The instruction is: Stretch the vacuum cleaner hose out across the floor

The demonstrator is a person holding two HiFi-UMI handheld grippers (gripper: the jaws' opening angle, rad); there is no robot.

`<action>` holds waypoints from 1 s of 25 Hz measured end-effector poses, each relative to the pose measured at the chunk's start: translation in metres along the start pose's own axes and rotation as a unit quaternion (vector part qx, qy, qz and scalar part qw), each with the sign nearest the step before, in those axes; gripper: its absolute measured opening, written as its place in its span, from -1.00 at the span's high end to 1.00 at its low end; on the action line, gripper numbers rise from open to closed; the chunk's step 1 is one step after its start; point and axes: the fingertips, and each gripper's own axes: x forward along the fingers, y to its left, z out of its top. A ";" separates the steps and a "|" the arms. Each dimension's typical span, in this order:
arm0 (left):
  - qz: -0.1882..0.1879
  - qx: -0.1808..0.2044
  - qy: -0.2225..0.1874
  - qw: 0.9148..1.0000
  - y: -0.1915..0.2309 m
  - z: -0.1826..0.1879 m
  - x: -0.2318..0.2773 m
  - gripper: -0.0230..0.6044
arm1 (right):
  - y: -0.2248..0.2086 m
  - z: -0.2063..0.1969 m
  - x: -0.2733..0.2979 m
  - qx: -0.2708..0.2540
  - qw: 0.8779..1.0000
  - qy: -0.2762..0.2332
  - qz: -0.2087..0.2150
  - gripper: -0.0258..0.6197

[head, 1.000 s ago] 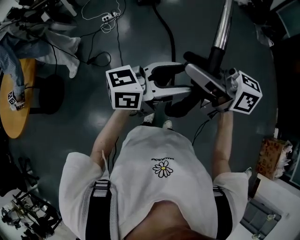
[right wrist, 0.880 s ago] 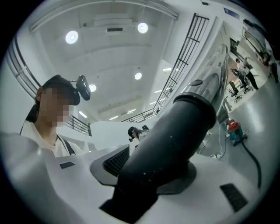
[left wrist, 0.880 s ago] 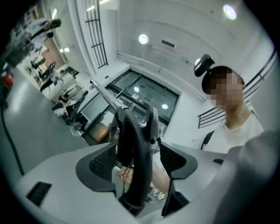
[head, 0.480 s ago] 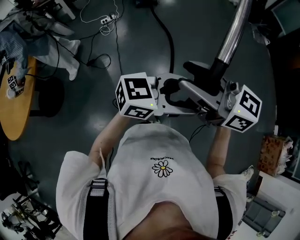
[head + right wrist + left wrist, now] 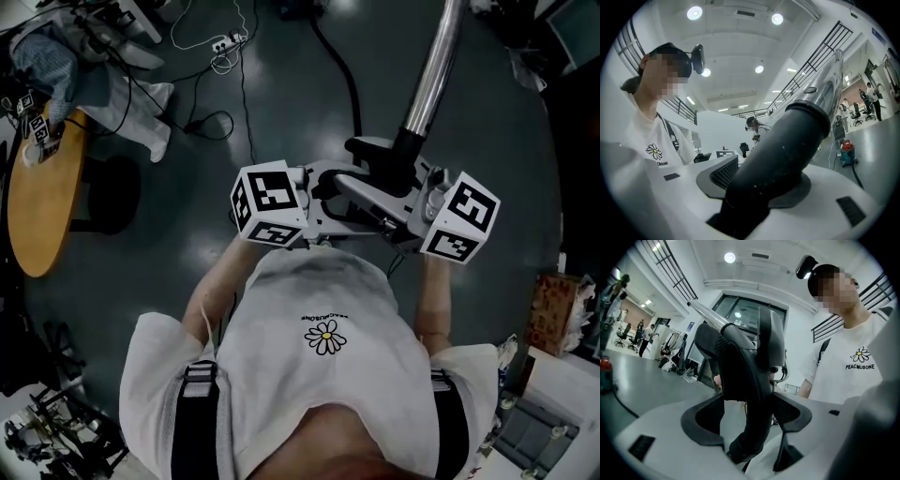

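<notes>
The vacuum's chrome wand (image 5: 427, 80) rises away from me and ends in a black cuff and handle (image 5: 380, 155) in front of the person's chest. My left gripper (image 5: 747, 427) is shut on the black curved handle (image 5: 740, 380), which fills the gap between its pads. My right gripper (image 5: 759, 187) has the thick black cuff (image 5: 787, 150) of the wand between its jaws. Its pads still press on the cuff while the jaws ease open. The black hose (image 5: 343, 70) curves across the dark floor beyond the grippers.
A round wooden table (image 5: 37, 187) stands at the left. Cables and a power strip (image 5: 230, 39) lie on the floor at the top. A carton (image 5: 553, 314) and white furniture are at the right. A red and teal machine (image 5: 847, 152) stands on the floor.
Both grippers have drawn closer to each other and to the person's chest, carrying the wand. The chrome tube swung right, then back to a steeper line.
</notes>
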 end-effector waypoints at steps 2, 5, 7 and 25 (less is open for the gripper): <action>0.002 0.009 -0.006 1.000 -0.001 0.002 -0.004 -0.04 | 0.002 0.003 0.002 -0.004 1.000 -0.008 0.004 0.33; 0.022 0.037 -0.034 0.998 0.000 0.012 -0.014 -0.04 | 0.008 0.016 0.004 -0.013 0.999 -0.038 0.023 0.33; 0.039 0.075 -0.029 0.996 -0.001 0.016 -0.017 -0.03 | 0.012 0.022 0.003 -0.016 0.998 -0.045 0.044 0.34; 0.013 0.075 -0.005 0.997 0.026 0.007 -0.009 -0.02 | -0.022 0.011 0.011 0.006 1.000 0.004 0.030 0.34</action>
